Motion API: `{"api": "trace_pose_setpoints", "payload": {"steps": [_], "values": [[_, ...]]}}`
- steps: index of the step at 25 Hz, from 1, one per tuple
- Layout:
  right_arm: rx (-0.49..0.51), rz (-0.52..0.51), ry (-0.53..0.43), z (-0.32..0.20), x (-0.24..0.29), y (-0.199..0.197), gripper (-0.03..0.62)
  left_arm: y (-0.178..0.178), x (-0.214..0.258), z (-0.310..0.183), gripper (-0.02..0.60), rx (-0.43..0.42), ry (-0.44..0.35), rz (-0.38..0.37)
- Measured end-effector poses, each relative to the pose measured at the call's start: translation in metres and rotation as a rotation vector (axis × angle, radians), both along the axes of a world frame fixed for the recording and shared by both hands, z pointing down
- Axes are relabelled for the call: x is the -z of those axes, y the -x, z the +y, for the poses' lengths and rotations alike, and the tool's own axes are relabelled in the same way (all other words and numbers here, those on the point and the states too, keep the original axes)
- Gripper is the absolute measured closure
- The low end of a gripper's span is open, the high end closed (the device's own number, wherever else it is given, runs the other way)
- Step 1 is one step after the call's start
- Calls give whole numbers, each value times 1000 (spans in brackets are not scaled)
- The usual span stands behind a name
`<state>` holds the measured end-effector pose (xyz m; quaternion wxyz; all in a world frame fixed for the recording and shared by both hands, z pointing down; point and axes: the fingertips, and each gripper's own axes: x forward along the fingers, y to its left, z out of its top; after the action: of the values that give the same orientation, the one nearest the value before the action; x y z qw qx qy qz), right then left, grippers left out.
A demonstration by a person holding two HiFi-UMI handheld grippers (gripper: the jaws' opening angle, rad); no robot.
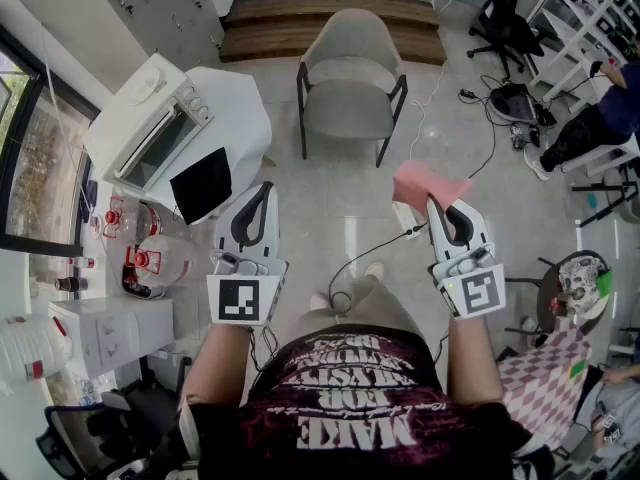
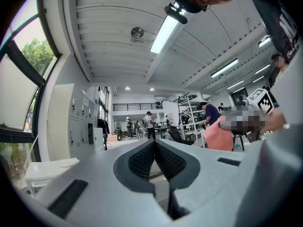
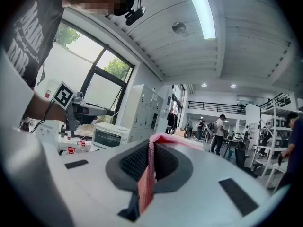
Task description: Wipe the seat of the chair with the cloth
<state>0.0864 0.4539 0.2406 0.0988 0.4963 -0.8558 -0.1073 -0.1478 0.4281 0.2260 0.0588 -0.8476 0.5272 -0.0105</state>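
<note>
Pinching cloth (image 1: 428, 182) in right gripper (image 1: 437, 204) (chair (image 1: 350, 76) ahead)

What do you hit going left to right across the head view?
Toaster oven → left gripper → chair → pink cloth, pinched in the right gripper.

Bright, even indoor light. Sources: ceiling tube lamp (image 2: 165, 32), daylight through window (image 2: 19, 74). Lamp blown out in right gripper view. Pale glare strip on floor (image 1: 352, 230). Shadows faint. Gripper views fisheye: black corners, bent lines. Left gripper (image 2: 154, 145) body soft near lens, background sharper.
</note>
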Motion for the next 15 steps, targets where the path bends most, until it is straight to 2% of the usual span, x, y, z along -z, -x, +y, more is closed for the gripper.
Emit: {"api": "trace_pose_setpoints", "payload": {"steps": [6,15], "values": [[-1,-29,5,8,-2,10,585,23,-6,2,577,16,-8,-14],[-9,-44,32,-20,-14,-17,585,14,-10,-32,577,33,-4,-26]]}}
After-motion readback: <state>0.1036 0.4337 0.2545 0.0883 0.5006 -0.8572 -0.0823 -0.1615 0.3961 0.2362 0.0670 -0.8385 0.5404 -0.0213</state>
